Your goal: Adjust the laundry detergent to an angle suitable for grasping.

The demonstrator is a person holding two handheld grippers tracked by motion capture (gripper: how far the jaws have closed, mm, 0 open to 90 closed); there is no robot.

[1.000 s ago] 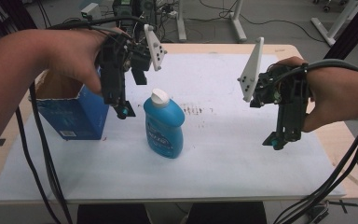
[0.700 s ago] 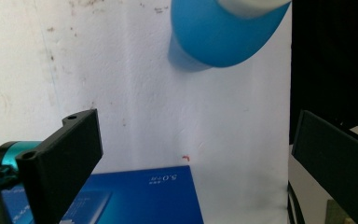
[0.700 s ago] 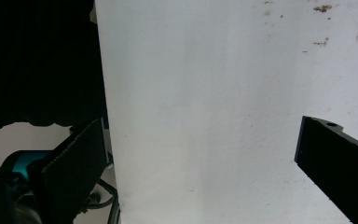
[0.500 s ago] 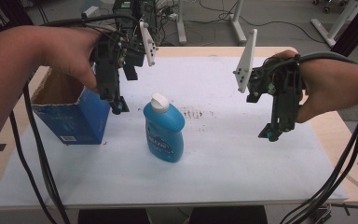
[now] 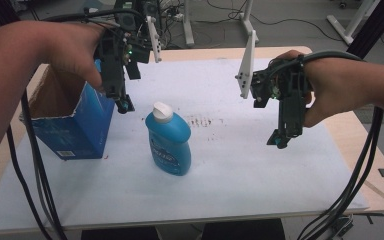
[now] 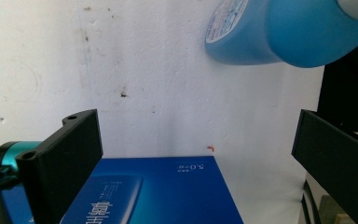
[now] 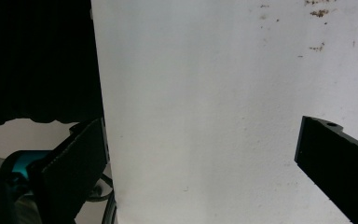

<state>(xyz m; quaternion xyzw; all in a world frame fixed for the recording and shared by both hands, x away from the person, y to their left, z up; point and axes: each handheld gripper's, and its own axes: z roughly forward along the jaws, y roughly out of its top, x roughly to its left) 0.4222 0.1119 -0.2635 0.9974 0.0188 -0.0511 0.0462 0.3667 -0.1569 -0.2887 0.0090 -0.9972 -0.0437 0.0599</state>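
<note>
Open blue carton stands upright on the white table sheet, directly below and just left of the left gripper. In the left gripper view the jaws stand wide apart with nothing between them — the carton's blue face lies under them.

Blue detergent bottle with white cap lies on the sheet, to the right of the left gripper and well left of the right gripper. Judged: rigid plastic, smooth, possibly slippery, moderately heavy if full; best taken across the narrower body below the shoulder, not by the cap.

Right gripper is held above bare sheet — jaws spread wide, empty. Brown stains mark the sheet between bottle and right gripper.
</note>
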